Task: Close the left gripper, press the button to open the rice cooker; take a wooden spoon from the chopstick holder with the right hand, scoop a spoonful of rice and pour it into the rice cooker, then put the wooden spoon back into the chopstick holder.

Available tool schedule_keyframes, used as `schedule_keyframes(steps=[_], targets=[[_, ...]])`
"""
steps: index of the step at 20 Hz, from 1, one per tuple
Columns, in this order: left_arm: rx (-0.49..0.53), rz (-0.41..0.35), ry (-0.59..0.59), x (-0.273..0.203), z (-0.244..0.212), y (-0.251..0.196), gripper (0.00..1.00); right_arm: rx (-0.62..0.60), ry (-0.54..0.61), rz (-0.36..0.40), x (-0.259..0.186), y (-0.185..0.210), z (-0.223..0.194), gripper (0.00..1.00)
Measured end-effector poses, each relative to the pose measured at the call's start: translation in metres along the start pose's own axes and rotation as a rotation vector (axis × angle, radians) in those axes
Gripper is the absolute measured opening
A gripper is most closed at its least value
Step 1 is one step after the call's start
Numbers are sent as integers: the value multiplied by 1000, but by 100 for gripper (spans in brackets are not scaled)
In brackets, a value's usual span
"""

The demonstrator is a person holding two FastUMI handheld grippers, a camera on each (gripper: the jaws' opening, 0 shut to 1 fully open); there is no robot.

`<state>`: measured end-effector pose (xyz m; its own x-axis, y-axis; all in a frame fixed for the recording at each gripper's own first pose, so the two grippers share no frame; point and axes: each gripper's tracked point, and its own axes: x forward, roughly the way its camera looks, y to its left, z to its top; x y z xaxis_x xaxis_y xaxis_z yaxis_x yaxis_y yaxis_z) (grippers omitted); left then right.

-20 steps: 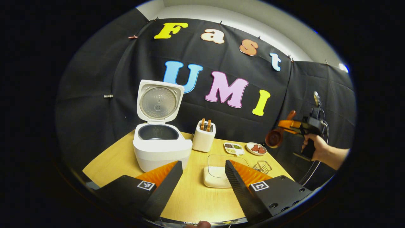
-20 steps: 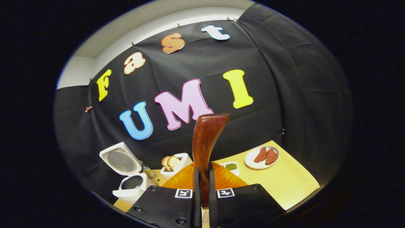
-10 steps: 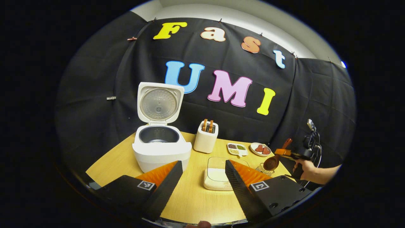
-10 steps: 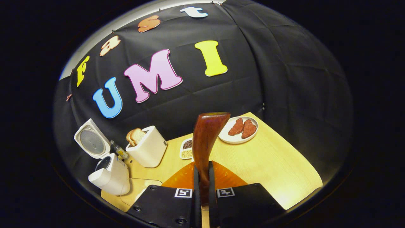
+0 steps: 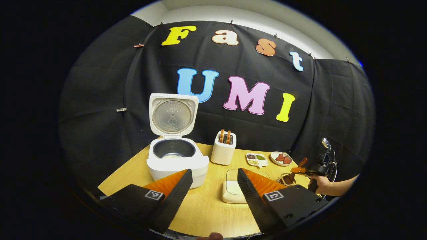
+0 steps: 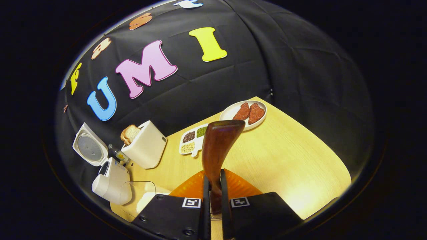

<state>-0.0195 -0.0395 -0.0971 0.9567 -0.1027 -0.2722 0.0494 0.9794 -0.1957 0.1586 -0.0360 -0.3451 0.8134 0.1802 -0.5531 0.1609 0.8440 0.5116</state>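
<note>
Wooden spoon (image 6: 217, 150), one, clamped in right gripper (image 6: 213, 200), now lower at wire basket (image 5: 286, 179); left gripper (image 5: 213, 186) spread; one rice cooker (image 5: 176, 160), lid up.

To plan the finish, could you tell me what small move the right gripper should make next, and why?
Probably ease the wooden spoon down into the wire chopstick holder, then open. The right gripper is shut on its handle, the bowl is at the holder's rim, and the open rice cooker seems to have rice inside.
</note>
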Motion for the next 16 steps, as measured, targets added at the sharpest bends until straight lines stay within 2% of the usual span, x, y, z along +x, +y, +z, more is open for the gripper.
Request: schedule_keyframes(steps=[1, 2, 3, 4, 7, 8, 10, 11, 12, 16], targets=[[3, 1, -9, 0, 3, -1, 94, 6, 0, 2, -1, -1, 1, 19], [5, 3, -17, 1, 6, -1, 94, 12, 6, -3, 1, -2, 2, 15], [2, 4, -24, 3, 9, -1, 94, 18, 22, -10, 1, -5, 1, 30], [-6, 4, -31, 5, 13, -2, 94, 26, 34, -17, -2, -8, 0, 29], [-31, 10, -59, 14, 28, 0, 94, 30, 26, -24, -18, -14, 4, 53], [-31, 10, -72, 19, 34, 0, 94, 23, 22, -24, -28, -16, 6, 71], [-26, 13, -100, 28, 49, 4, 94, 17, 19, -22, -51, -18, 5, 75], [-24, 17, -114, 34, 57, 8, 94, 3, 19, -18, -63, -16, 3, 82], [-23, 24, -129, 39, 66, 11, 94, -20, 19, -10, -76, -14, -1, 97], [-23, 37, -191, 70, 109, 25, 94, -96, -13, 16, -126, 1, -2, 98]])
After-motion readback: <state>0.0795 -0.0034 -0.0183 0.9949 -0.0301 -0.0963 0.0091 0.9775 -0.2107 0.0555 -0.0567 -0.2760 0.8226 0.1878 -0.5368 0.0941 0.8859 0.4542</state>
